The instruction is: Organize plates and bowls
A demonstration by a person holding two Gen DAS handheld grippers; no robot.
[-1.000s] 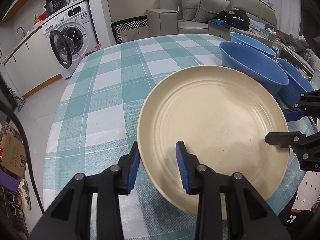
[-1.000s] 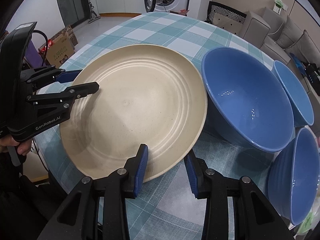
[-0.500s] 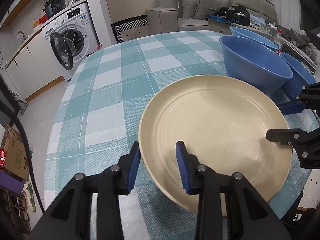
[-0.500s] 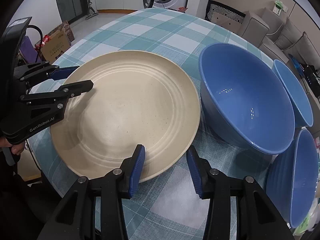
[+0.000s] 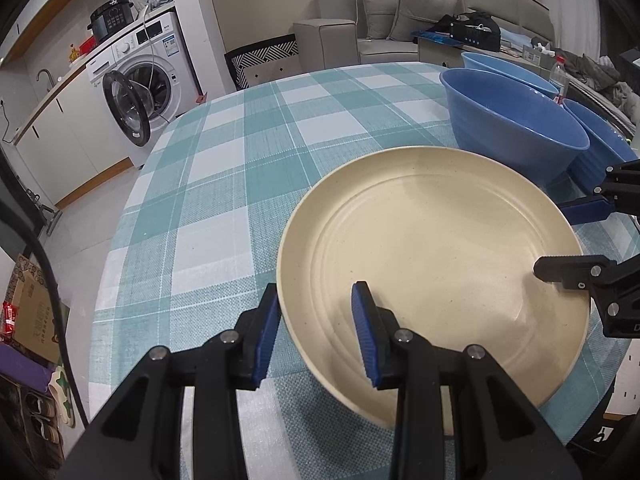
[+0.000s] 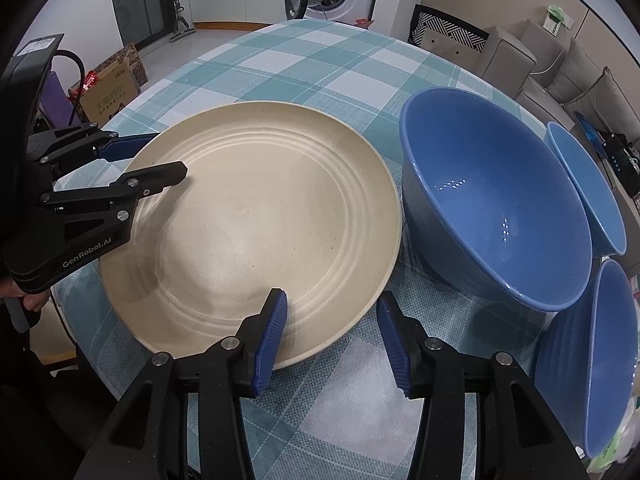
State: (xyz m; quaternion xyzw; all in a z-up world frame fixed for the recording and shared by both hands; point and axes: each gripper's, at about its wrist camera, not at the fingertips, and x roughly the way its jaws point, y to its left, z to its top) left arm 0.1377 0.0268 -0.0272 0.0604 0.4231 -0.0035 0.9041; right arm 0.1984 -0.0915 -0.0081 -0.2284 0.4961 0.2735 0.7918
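right gripper (image 6: 332,334) opening, its jaws straddling the plate (image 6: 256,216) rim.

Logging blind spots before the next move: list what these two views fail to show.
- Left wrist view: the cream plate covers its own underside and the tablecloth below.
- Left wrist view: the large blue bowl hides most of the two smaller bowls.
- Right wrist view: the near blue bowl is cut off by the frame edge.
- Both views: whether the left gripper pads actually press the plate rim.

You see a washing machine (image 5: 138,80) with its door open, a grey sofa (image 5: 400,20), a cardboard box (image 6: 114,88), and a checked cloth on the surface (image 5: 240,160).
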